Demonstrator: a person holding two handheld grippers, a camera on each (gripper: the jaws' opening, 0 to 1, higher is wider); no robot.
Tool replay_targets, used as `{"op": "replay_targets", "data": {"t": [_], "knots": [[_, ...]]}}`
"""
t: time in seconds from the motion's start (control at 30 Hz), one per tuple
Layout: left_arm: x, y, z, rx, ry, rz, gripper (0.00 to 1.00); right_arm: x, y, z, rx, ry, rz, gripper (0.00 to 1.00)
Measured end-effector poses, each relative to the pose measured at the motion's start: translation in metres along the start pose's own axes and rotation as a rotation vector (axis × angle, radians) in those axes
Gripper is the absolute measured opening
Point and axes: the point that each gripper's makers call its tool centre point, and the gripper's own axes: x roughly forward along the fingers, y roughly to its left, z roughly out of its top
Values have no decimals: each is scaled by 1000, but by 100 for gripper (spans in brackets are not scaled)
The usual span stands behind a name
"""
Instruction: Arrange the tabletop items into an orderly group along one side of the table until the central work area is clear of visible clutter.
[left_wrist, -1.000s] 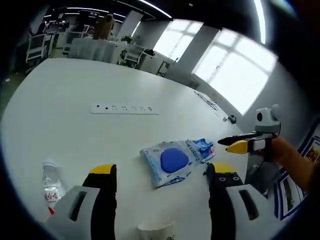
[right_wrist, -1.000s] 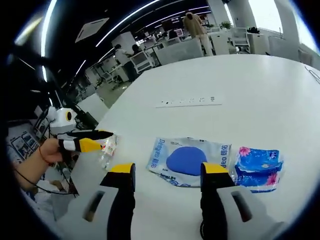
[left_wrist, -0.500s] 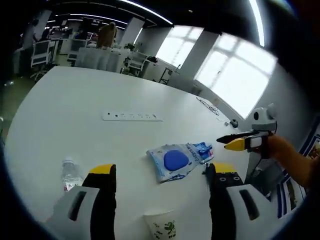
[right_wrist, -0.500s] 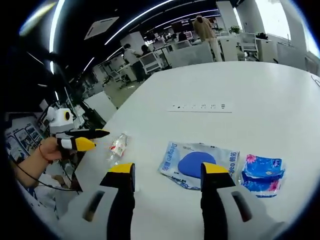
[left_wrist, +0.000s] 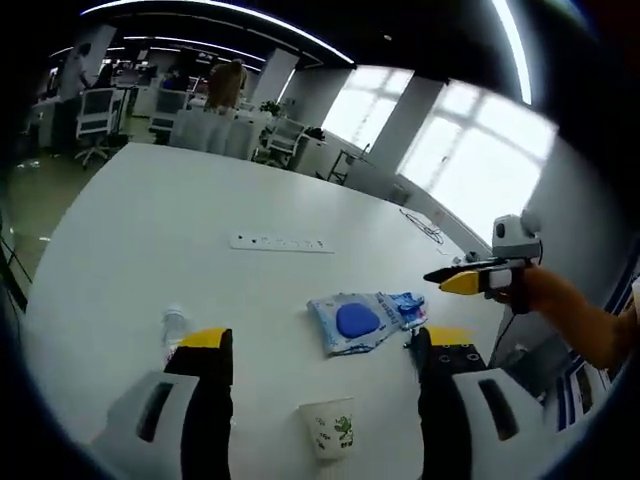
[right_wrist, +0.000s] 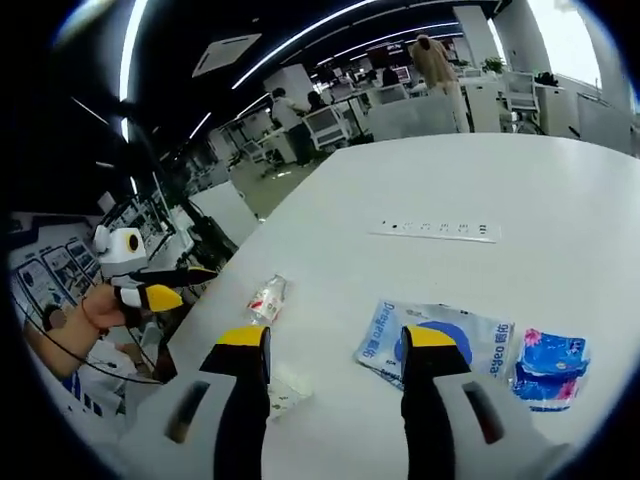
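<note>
A large white table (left_wrist: 150, 220) is seen in the left gripper view, with a built-in socket strip (left_wrist: 281, 243) at about 12 o'clock from the left gripper (left_wrist: 321, 350). The jaws of that gripper are held apart, with nothing between them. A clear bag holding a blue mask (left_wrist: 352, 322) lies at about 1 o'clock from the jaws, and a small blue tissue pack (left_wrist: 408, 309) is touching its far edge. A white paper cup (left_wrist: 329, 428) stands upright at 6 o'clock, between the jaws in the picture. A small water bottle (left_wrist: 175, 326) lies at 9 o'clock, just beside the left jaw.

In the right gripper view, the right gripper (right_wrist: 334, 352) is also held with its jaws apart and empty. The mask bag (right_wrist: 440, 339) lies partly behind its right jaw, with the tissue pack (right_wrist: 552, 370) at 3 o'clock. The bottle (right_wrist: 265, 299) lies on its side at 11 o'clock. The left gripper (right_wrist: 160, 287) is seen at 9 o'clock, gripped by a hand (right_wrist: 100, 312).
</note>
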Motion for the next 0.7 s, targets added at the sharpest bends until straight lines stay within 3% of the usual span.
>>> {"op": "replay_targets", "data": {"t": [0.3, 0.7], "knots": [[-38, 17, -4, -31, -25, 28, 78, 27, 30, 6, -36, 30, 63, 52], [-69, 48, -8, -71, -53, 62, 77, 88, 72, 12, -55, 99, 186, 50]]}}
